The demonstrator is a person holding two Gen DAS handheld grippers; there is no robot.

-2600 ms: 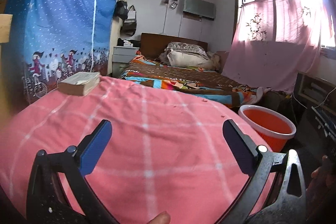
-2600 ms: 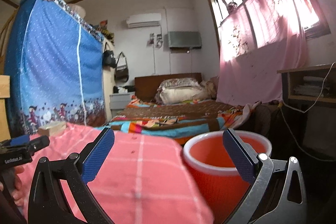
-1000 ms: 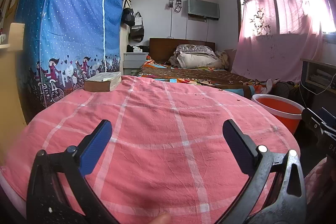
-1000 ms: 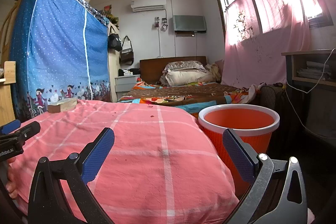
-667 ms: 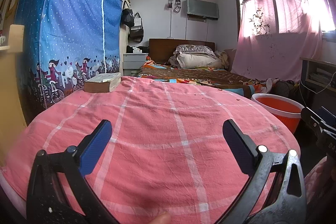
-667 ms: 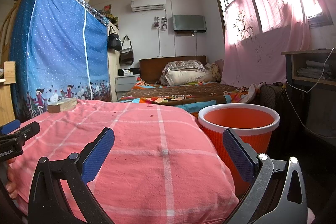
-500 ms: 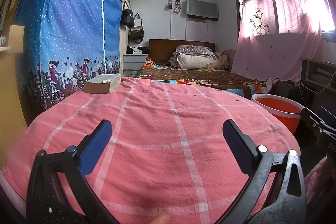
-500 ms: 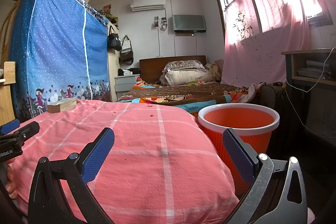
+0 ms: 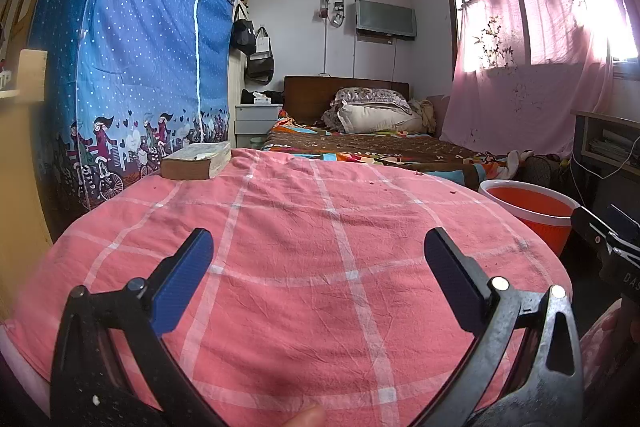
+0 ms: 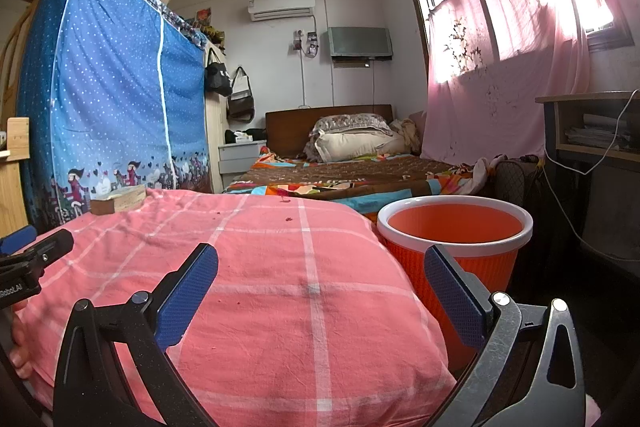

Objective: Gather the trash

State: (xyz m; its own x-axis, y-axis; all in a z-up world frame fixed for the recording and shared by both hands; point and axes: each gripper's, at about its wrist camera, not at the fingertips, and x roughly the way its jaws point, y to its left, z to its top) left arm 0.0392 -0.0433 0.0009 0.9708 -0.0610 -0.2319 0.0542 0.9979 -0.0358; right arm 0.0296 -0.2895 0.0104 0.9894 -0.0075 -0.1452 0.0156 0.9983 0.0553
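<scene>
Small dark red crumbs lie scattered on the pink checked cloth, mostly near its far edge; the right wrist view shows such crumbs too. An orange bin with a white rim stands on the floor at the cloth's right side, and the bin also shows in the left wrist view. My left gripper hangs open over the near part of the cloth, holding nothing. My right gripper is open too, over the cloth's right corner, its right finger in front of the bin.
A thick book lies at the cloth's far left corner. Behind are a blue dotted wardrobe cover, a bed with pillows, and a pink curtain. A desk with cables stands right of the bin.
Since 2.6 s ago both grippers have pulled back and levelled, so more cloth shows. Over the last second nothing has visibly moved; both stay open.
</scene>
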